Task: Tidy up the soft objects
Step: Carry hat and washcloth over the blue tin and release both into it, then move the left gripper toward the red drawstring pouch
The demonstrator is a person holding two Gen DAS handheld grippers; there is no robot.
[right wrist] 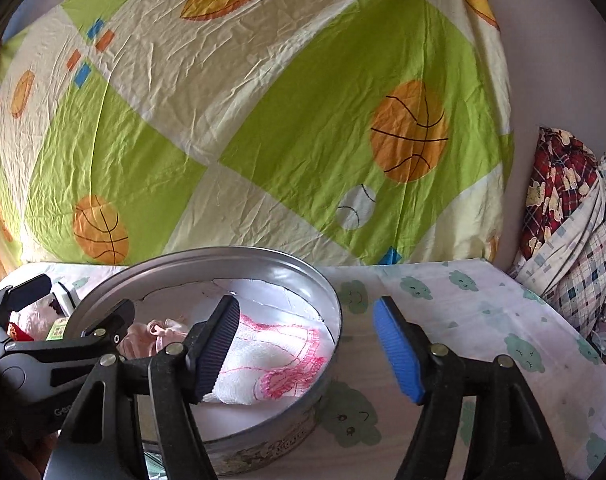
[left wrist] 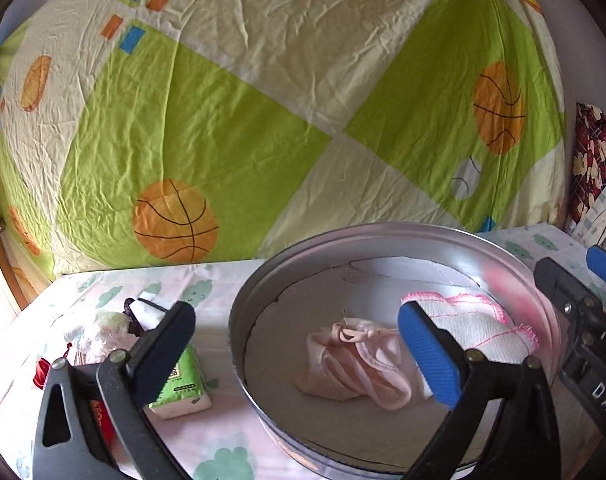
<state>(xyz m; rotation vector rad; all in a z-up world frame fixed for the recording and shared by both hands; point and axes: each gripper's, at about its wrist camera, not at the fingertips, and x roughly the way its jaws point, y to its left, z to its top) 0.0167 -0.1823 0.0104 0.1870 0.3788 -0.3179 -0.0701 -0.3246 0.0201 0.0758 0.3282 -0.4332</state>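
Pink cloth: pale pink crumpled fabric piece [left wrist: 353, 364] lies loose on the white liner inside the round silver metal tin [left wrist: 303, 256], near the tin's middle; already sorted in, I judge.
White cloth: white woven cloth with bright pink stitched edge [left wrist: 473, 320] lies in the same tin, right of the pink piece and against the right wall; the two look to touch or overlap, can't tell which.
Why there: tin seems to serve as the collecting bin for soft things, so both cloths sit in it, not on the table.
Left gripper [left wrist: 299, 356]: jaws spread wide, nothing between them; it straddles the tin's left rim, black finger outside left, blue pad over the tin interior just in front of the white cloth. Pink piece sits between the fingers in view, not pinched.
Right gripper [right wrist: 307, 352]: spread, empty; straddles the tin's right rim, dark finger over the white cloth [right wrist: 271, 360], blue finger outside over the table. Contact with cloth: can't tell.
Left of tin: green and white tissue packet [left wrist: 181, 392] on the cloud-print pale tablecloth [left wrist: 223, 432], near the left finger; beyond it a clump of mixed small items [left wrist: 103, 328], too jumbled to name, likely next to sort.
Far: green and cream basketball-print sheet [left wrist: 263, 100] hangs behind the table.
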